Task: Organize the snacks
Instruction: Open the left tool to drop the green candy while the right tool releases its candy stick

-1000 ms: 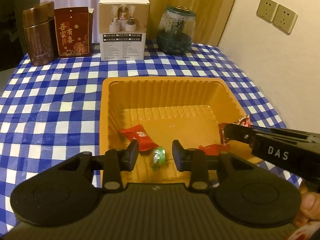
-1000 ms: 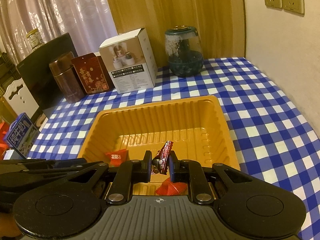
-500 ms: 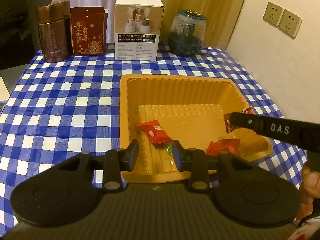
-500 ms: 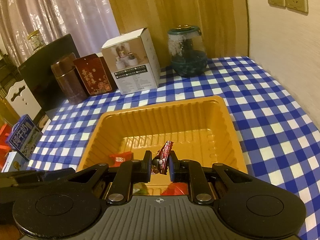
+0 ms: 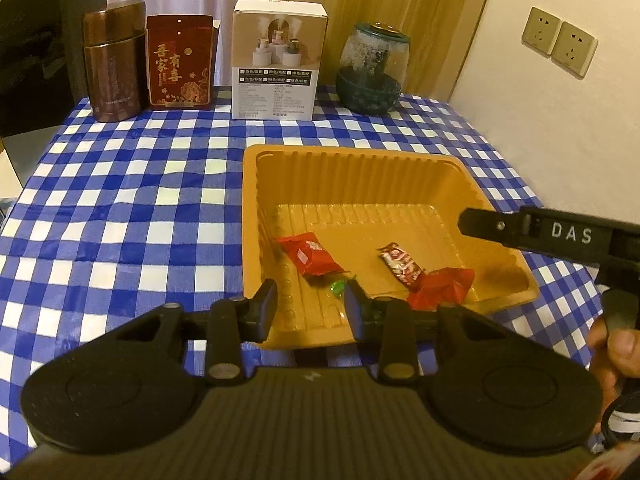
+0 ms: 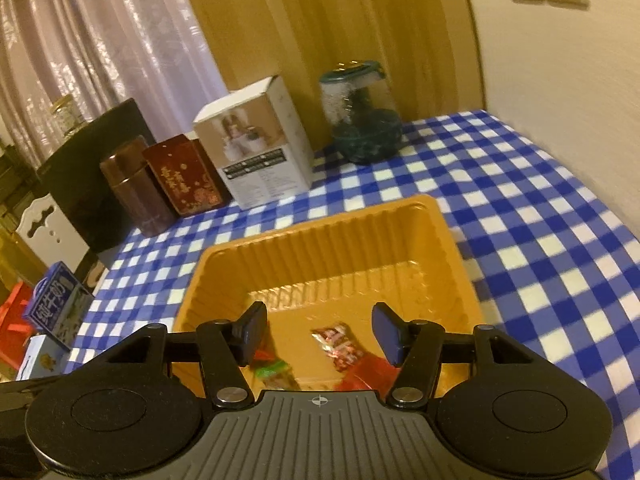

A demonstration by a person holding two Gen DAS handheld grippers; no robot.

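Orange ribbed plastic tray sits on the blue-and-white checked counter, right of centre, and holds the snacks: a red wrapped candy toward its left side, a red-and-white wrapped bar in the middle lying flat on the floor of the tray, a crumpled red wrapper at the near right, and a small green candy by the near wall. Left hand-held gripper hovers over the tray's near edge, jaws a little apart with nothing between them (green candy shows in the gap but lies below on the tray floor). Right hand-held gripper is over the tray, jaws opening, pads clear of the bar that lies below between them. Counter left of the tray is bare cloth; the back edge is lined with a brown tin, a red box, a white carton and a glass jar, well apart from the tray. Wall runs close along the counter's right side. Only the left view shows the right gripper's finger from the side and a hand behind it; only the right view shows a blue carton off the counter's left end.
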